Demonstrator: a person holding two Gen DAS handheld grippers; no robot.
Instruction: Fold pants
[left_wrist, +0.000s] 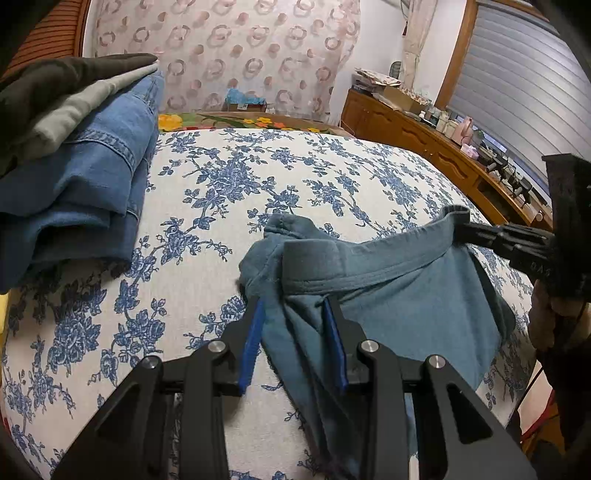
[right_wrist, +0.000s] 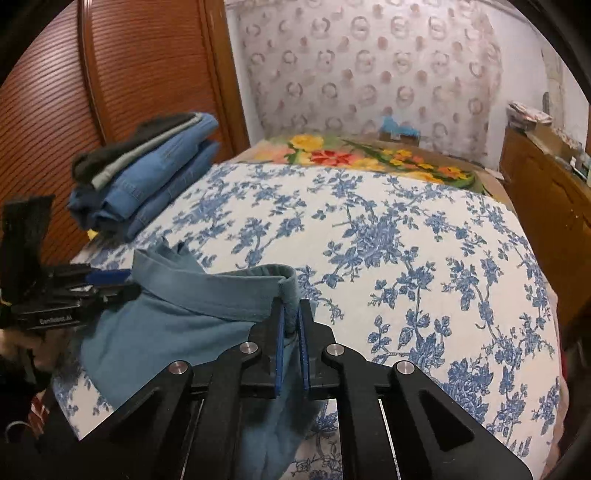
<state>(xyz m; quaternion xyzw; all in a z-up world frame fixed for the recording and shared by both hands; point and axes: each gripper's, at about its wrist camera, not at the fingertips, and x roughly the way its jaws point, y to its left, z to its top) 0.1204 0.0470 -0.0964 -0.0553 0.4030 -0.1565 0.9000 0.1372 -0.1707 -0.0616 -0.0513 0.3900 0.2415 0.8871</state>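
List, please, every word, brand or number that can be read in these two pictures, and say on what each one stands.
"DA": first letters of a print cut off at the frame edge, on the right gripper body.
White print on the left gripper body: too blurred to read with certainty.
Pants, folded clothes, bedsheet: no text.
Boxes and bottles on the sideboard: too small to read.

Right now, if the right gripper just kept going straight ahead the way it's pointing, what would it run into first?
The right gripper is shut on the teal pants at the waistband. Beyond that, the line runs over the floral bedspread; it probably meets that next, though depth is unclear.
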